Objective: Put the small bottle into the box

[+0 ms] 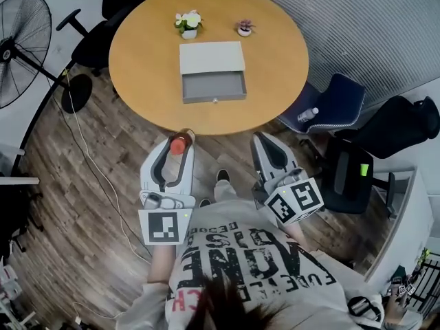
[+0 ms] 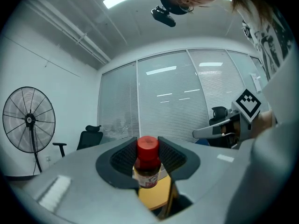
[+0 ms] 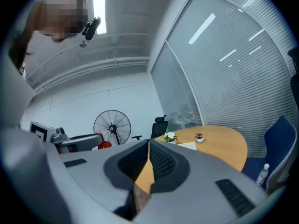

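A small brown bottle (image 2: 148, 168) with a red cap (image 1: 178, 145) stands upright between the ribbed pads of my left gripper (image 1: 180, 144), which is shut on it just short of the near edge of the round wooden table (image 1: 144, 53). The box (image 1: 212, 72), a white drawer case with its grey drawer pulled open toward me, lies in the middle of the table. My right gripper (image 1: 265, 145) hangs level beside the left one, below the table's near edge. Its jaws meet at the tips, with nothing between them (image 3: 148, 146).
Two small potted plants (image 1: 188, 23) (image 1: 245, 27) stand behind the box. A floor fan (image 1: 24, 50) is at the left. Office chairs (image 1: 337, 105) stand to the right, one with a water bottle (image 1: 307, 115) on it. A cable runs over the wooden floor at the left.
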{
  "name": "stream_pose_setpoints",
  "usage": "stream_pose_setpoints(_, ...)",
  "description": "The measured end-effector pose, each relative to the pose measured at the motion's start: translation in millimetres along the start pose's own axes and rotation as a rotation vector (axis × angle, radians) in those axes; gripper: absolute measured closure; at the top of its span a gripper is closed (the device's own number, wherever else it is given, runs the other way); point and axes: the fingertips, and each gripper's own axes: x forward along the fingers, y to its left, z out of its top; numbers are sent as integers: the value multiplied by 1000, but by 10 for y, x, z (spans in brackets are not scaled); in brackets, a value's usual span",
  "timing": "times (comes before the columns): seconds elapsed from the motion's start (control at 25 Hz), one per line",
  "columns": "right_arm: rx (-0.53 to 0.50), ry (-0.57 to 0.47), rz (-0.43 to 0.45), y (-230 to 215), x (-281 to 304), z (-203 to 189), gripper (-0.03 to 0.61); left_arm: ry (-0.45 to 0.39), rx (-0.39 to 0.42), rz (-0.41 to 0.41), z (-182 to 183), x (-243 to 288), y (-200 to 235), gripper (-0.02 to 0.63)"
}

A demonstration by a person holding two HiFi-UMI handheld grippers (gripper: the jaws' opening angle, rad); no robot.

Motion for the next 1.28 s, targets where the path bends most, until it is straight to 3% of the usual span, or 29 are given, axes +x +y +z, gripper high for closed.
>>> stream_pose_setpoints(0.4,4,20,50,-565,348,135,563,-1,-41,61,28,585,-6,466)
stream_pose_setpoints(0.6,1,27,55,-762,400,143,563,-135,6,72,234,773,18,466)
stream_pose_setpoints(0.84,13,40,50,-881,442,99,563,-26,-15,82,52,859,16,468)
stream_pose_setpoints(1.28,16,54,33,-927,919,62,563,-51,-22,52,-12,1201,373,468)
